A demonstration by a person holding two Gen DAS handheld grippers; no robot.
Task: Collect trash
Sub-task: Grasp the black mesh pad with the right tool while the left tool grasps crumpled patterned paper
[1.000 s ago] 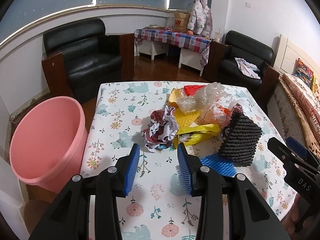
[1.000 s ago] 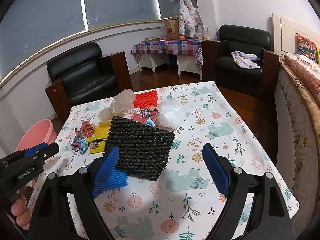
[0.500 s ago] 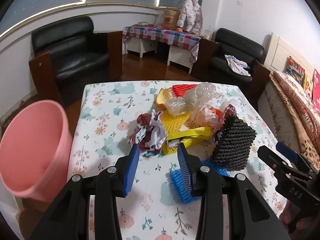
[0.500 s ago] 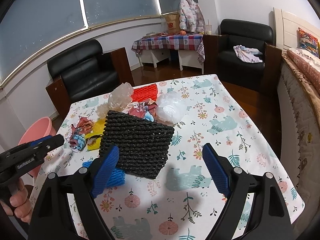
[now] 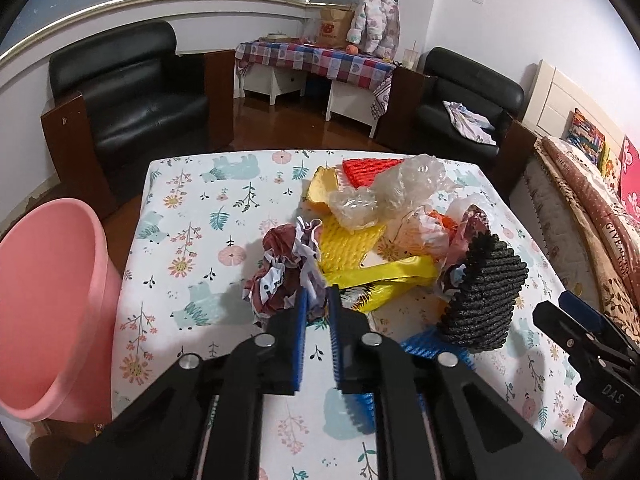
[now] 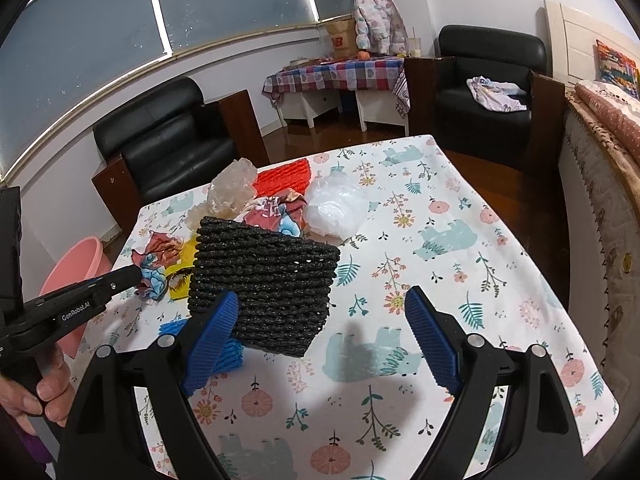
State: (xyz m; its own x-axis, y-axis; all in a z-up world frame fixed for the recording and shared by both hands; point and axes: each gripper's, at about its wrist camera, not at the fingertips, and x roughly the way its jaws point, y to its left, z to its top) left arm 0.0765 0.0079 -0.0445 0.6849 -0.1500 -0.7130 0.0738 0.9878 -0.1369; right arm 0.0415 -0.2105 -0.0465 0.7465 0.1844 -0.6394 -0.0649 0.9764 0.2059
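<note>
A: Left wrist view first. Anything binned?

B: Nothing seen inside the pink bin [image 5: 60, 280], though only part of its inside on show. Probably right at the start, then: first pick under way, all the rest left on the table [image 5: 200, 208].

A: Grips?

B: Left gripper [image 5: 316, 300] narrowed to a thin gap, pinching the near edge of the crumpled wrapper [image 5: 280, 276] at the left of the heap, not lifted clear. Right gripper [image 6: 322, 298] spread wide, holding nothing, hovering just before the black foam net [image 6: 260, 272].

A: Count, please.

B: One bin, beside the table's left edge. Two crumpled printed wrappers: the pinched one and a second wrapper [image 6: 276, 212] behind the black net. Four foam nets at least: black, a blue foam net [image 5: 420, 346] under it, a yellow foam net [image 5: 346, 242], a red foam net [image 5: 366, 166] at the far end. One clear crinkled bag [image 5: 404, 184], one white bag [image 6: 336, 204], one yellow bag [image 5: 392, 274]. Possibly more buried; hard to tell.
</note>
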